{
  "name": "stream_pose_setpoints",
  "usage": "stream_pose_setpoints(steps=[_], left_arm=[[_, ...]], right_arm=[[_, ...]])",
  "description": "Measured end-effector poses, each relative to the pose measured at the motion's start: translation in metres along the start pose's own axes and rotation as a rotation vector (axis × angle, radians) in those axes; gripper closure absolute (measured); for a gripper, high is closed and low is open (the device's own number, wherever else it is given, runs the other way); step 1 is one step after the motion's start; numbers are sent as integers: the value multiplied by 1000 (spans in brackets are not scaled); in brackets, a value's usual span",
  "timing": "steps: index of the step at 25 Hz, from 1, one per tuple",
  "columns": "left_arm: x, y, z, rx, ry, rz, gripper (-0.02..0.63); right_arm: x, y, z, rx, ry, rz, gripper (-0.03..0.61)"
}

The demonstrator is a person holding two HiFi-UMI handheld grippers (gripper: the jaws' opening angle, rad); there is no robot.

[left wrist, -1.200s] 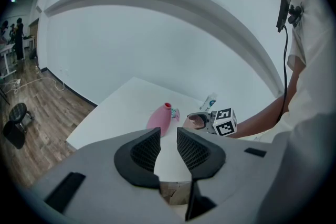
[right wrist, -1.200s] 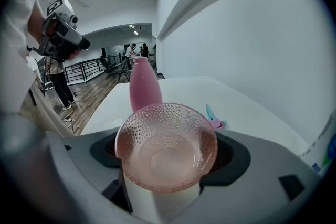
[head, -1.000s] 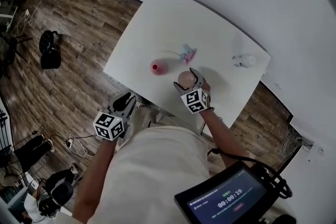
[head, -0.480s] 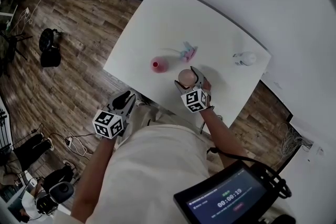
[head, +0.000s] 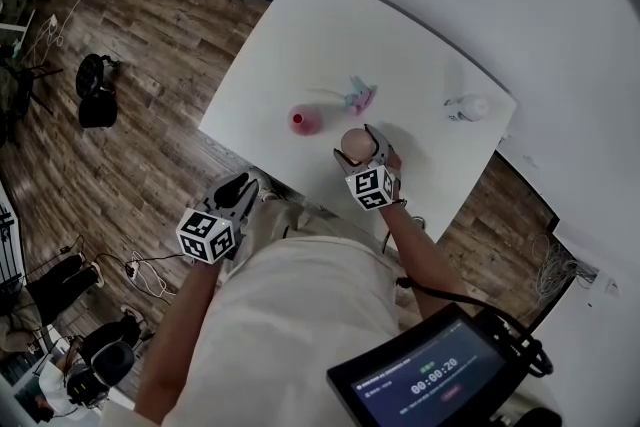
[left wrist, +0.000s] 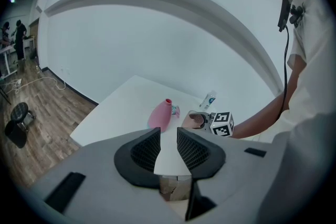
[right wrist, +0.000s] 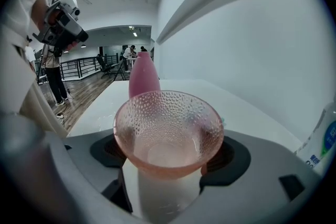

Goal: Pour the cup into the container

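A pink dimpled glass cup [right wrist: 167, 123] sits upright between the jaws of my right gripper [right wrist: 168, 153], which is shut on it. In the head view that cup [head: 353, 144] and right gripper [head: 360, 151] are low over the white table [head: 300, 35], just right of a pink narrow-necked vase-shaped container [head: 305, 121]. The container [right wrist: 143, 77] stands right behind the cup. My left gripper [head: 238, 188] hangs off the table's near edge, jaws slightly apart with nothing between them. From the left gripper [left wrist: 168, 145], I see the container [left wrist: 160, 114] and the cup [left wrist: 195, 120] ahead.
A small pink and blue object [head: 360, 98] lies just beyond the cup. A clear bottle [head: 468, 108] stands near the table's right corner, also at the right gripper view's edge [right wrist: 323, 139]. Wooden floor with cables and a black stool [head: 95, 95] lies to the left.
The right gripper with the cup has edged slightly farther over the table. The left gripper has stayed in place.
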State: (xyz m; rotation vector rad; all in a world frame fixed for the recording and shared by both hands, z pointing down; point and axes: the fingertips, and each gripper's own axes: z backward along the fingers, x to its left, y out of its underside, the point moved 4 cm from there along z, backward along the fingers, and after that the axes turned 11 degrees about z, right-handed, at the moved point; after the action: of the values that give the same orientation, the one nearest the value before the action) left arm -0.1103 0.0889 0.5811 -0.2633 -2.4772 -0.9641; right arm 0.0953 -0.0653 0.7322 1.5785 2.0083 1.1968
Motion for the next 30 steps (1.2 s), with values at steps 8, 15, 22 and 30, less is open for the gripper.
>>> stream_pose_setpoints(steps=[8,15,22,30], left_arm=[[1,-2,11,-9,-4,-2,508],[2,3,15,-21,3,3,508],[-4,2,11,-53,36,2,508],[6,-16,19,-76,76,-30,508]], right_arm=[[4,-3,6,10,-8,-34,195],[10,-18,13,10,-31,-63,196],[8,-33,24,87,-63,-57,198],[10,-56,36,133,-83,-93,199]])
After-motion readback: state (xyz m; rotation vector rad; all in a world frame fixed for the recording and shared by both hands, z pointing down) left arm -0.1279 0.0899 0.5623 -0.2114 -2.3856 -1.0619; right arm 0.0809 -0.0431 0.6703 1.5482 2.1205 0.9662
